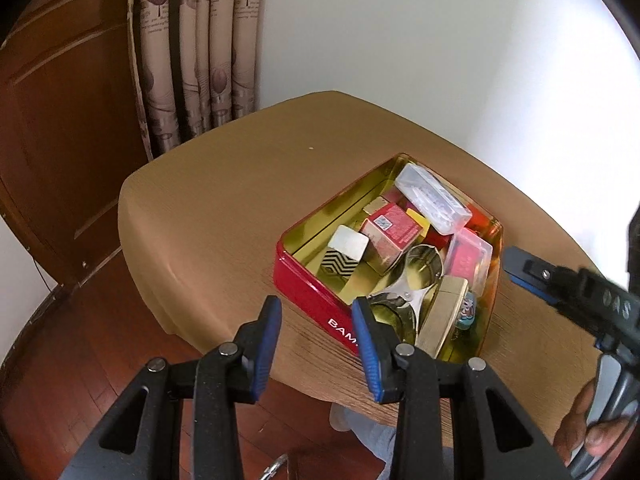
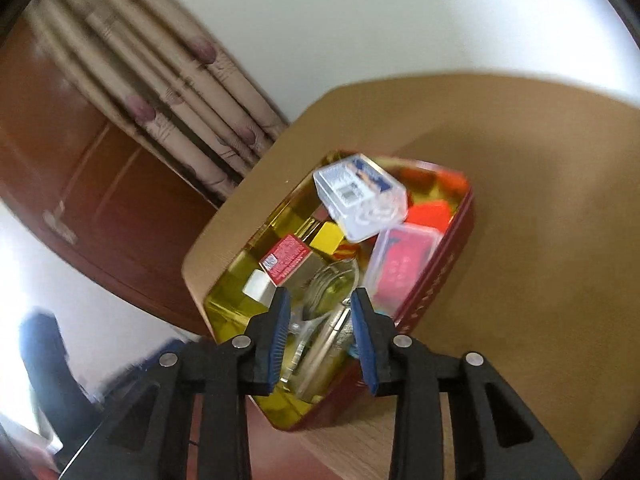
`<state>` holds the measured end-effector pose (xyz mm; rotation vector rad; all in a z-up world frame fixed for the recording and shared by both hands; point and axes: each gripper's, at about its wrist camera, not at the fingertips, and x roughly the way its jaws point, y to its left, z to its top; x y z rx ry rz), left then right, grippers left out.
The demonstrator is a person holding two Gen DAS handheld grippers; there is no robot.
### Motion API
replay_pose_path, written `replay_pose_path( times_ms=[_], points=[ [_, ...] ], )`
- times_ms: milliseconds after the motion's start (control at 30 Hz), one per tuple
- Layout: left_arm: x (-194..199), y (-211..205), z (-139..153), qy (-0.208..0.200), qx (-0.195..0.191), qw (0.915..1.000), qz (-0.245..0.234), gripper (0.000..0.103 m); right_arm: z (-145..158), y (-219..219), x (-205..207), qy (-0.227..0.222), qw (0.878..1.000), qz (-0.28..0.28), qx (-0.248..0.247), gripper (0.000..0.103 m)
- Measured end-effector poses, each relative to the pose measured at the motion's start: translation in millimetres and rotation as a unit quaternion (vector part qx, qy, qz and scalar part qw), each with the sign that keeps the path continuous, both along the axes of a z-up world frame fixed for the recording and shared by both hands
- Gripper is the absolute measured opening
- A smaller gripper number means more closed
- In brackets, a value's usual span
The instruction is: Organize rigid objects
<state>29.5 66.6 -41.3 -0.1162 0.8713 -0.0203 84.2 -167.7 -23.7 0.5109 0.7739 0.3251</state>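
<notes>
Roughly centred on a rounded tan table (image 1: 224, 184), wood-grained and matte, sits one red tin (image 1: 308, 292) with a glossy gold lining and white lettering on its near wall. Inside, a loose heap of hard items: one clear plastic case (image 1: 434, 200) lying on top at the far side, one pink-red carton (image 1: 394, 232) with a printed code label, one white box with black chevrons (image 1: 344, 258) at the left, one clear box with pink contents (image 1: 468, 258) at the right, one shiny metal clip (image 1: 416, 280) near the middle, one dull brass-coloured bar (image 1: 444, 320) at the near right.

Left gripper (image 1: 316, 354): black frame, ribbed blue pads, jaws spread, nothing between them. It hovers over the tin's near-left corner, right pad above the rim.

Right gripper (image 2: 320, 344): same build, jaws spread, nothing pinched. It hangs just above the tin's near end, with the clip and bar showing between the pads. That view is motion-blurred, so contact cannot be told.

Patterned curtain (image 1: 196, 48) and brown door (image 1: 64, 128) stand far left, against a white wall.
</notes>
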Motion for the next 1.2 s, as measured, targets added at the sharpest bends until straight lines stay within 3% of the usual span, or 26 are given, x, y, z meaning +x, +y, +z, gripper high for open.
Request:
replay_pose_path(
  times_ms=[200,333,400,600,800,1200],
  points=[
    [-5.0,-4.9,5.1,-0.017,0.01,0.9998,-0.008,0.037,13.3,24.6,-34.2,-0.058,0.989,-0.022,-0.134,0.059],
    [-7.4,-7.6,7.6,-0.025,0.018,0.9995,-0.01,0.037,20.8,34.7,-51.4,-0.09,0.978,-0.037,-0.185,0.064],
    [-9.1,-9.4,8.8,-0.028,0.023,0.9993,-0.011,0.037,26.5,36.9,-59.1,-0.104,0.972,-0.051,-0.205,0.072],
    [-17.6,-13.0,16.3,-0.054,0.036,0.9978,-0.011,0.037,45.2,40.1,-82.3,-0.139,0.96,-0.085,-0.229,0.087],
    [-29.4,-18.7,25.5,-0.083,0.048,0.9953,-0.016,0.038,56.7,36.9,-102.4,-0.155,0.951,-0.118,-0.239,0.095],
    [-63.6,-37.2,45.9,-0.182,0.07,0.9802,-0.038,0.053,69.1,37.0,-139.1,-0.175,0.929,-0.174,-0.275,0.102]
  ],
)
